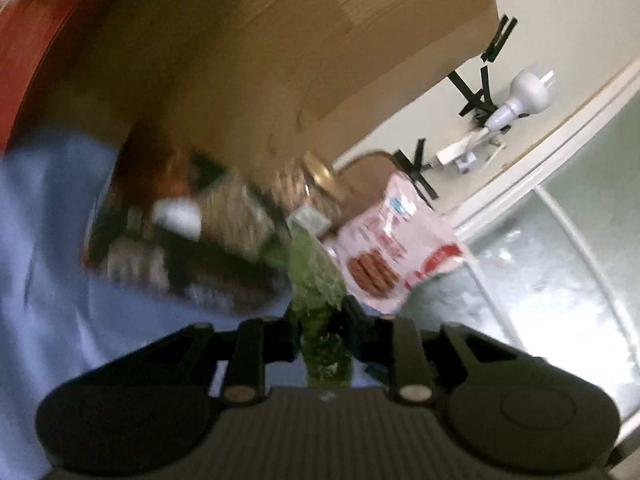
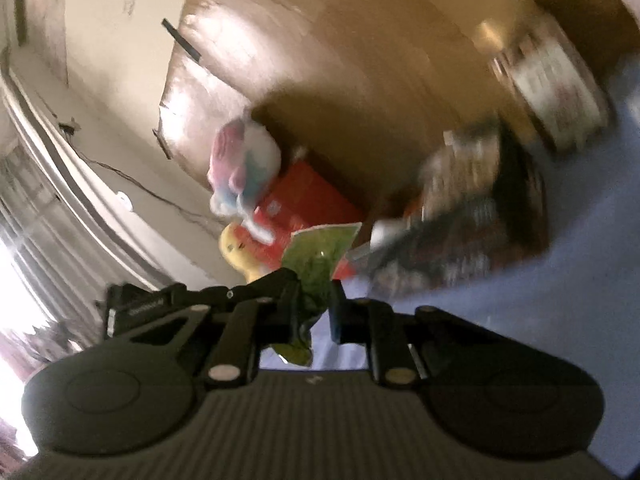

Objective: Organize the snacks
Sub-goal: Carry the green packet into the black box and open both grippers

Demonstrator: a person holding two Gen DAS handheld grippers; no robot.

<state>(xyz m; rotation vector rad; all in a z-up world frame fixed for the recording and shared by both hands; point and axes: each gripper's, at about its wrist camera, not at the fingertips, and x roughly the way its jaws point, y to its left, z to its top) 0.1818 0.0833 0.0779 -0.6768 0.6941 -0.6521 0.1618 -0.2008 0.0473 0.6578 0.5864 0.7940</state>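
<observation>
Beyond both grippers, a blurred tray (image 1: 120,240) holds snack packs; left gripper (image 1: 322,320) and right gripper (image 2: 316,304) each pinch a green packet (image 1: 316,272), a pink pouch (image 1: 392,248) nearby.

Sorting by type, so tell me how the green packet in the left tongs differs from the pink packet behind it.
Colour: the green packet is see-through green; the pink packet is pink and white with brown pieces pictured. Hold: the green packet is pinched in the left tongs; the pink packet sits beyond them, ungripped. Both are soft packets.

Motion blur leaves the printing on every snack packet (image 1: 394,240) unreadable.
</observation>
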